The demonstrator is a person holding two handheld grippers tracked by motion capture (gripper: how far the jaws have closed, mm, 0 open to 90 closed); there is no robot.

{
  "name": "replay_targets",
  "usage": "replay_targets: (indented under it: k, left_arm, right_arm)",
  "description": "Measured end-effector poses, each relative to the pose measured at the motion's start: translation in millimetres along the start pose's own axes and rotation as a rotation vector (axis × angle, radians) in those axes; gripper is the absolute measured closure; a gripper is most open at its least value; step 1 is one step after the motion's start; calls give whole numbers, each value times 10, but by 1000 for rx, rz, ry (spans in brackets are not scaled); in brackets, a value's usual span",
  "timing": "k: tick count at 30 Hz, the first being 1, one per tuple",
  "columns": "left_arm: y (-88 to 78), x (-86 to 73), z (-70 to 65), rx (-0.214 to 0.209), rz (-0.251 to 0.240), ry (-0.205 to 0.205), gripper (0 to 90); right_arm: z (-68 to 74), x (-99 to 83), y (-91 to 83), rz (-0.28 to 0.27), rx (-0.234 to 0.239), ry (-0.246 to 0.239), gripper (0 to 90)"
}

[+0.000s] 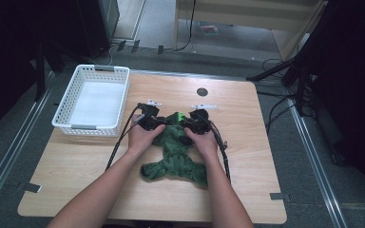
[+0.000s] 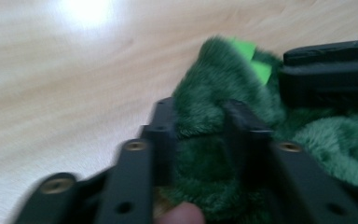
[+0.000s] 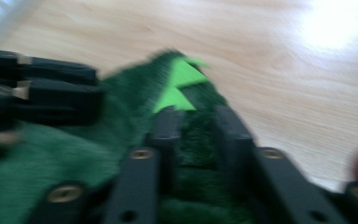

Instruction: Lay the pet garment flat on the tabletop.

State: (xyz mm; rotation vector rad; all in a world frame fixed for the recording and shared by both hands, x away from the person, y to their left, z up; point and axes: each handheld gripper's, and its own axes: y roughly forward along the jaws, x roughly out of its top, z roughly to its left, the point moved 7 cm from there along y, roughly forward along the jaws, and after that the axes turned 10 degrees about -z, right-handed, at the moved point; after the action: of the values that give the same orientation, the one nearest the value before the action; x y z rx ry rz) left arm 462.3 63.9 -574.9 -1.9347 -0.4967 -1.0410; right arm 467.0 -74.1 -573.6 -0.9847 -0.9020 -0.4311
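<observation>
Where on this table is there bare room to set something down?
Bare wood lies right of the fuzzy dark green cloth to the light wooden table edge, and along its near-left corner. Crowded: the white plastic lattice basket far-left, both grippers mid-table.

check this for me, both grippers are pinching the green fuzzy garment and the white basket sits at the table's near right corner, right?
Not quite. The white basket sits at the table's far left corner, as the high view shows. The rest holds: the left gripper and right gripper both pinch the green fuzzy garment.
</observation>
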Motion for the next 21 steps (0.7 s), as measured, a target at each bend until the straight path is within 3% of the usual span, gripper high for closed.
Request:
replay_targets:
  k: [3,6,9,12,14,17,21]
  left_arm:
    - [-199,38,1,-24,-59,-26,531]
    - [-383,-50,-51,-56,-75,-15,521]
    - [-471,-156,-122,-77,-68,12,518]
    - [-465,-250,-185,-78,-53,20,515]
    - [-428,-296,-205,-64,-33,39,510]
    - [-379,-342,-229,-46,-6,65,505]
    - [-307,-409,-152,-4,44,78,508]
  right_arm:
    - [85,126,-299,-104,113,25,608]
    - [138,128,-696,-159,161,0,608]
    - [193,12,-932,-159,212,-36,589]
    - [247,-172,-1015,-108,264,-72,523]
    - [244,-255,-975,-91,243,-69,566]
    - [185,-312,-880,-96,149,-89,806]
    - [-60,-360,-864,-98,31,30,856]
